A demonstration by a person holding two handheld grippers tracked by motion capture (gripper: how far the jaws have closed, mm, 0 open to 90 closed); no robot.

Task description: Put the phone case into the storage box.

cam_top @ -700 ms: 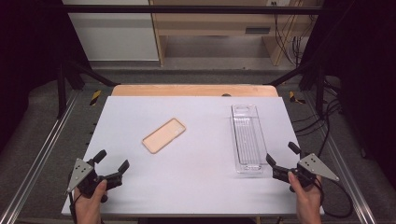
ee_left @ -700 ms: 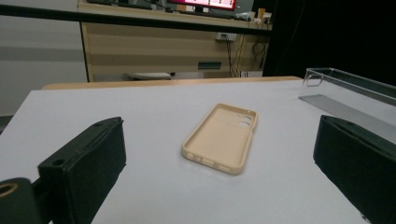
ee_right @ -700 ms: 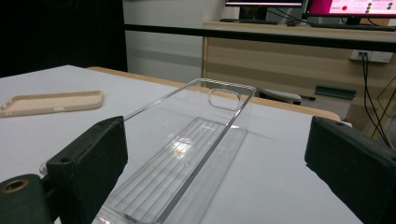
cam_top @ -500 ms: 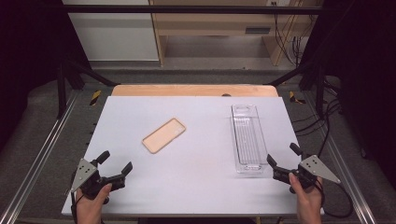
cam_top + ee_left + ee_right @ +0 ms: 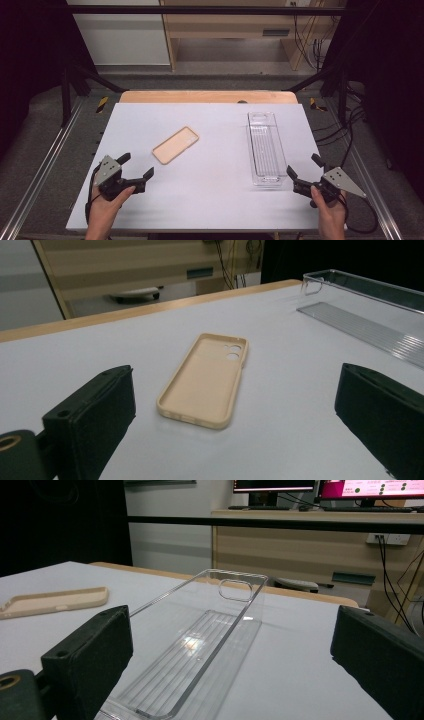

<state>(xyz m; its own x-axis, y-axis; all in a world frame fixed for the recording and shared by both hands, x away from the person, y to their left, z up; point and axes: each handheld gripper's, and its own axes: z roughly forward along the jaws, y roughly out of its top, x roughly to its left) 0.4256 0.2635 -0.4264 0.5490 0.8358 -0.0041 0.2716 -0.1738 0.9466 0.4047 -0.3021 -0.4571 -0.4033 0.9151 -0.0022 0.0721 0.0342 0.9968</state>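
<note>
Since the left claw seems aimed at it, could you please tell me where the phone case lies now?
In the high view the phone case lies open side up, left of the table's middle, ahead of the open left claw and left of the clear tray.

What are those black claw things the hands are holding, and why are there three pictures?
A person sits at a white table and holds a squeeze tool in each hand: the left gripper and the right gripper. One camera looks down from above. The other two ride on the grippers, so you see black jaws at the bottom. On the table lie a beige phone case, hollow side up, and a clear plastic tray. Both grippers are open and hold nothing.
</note>
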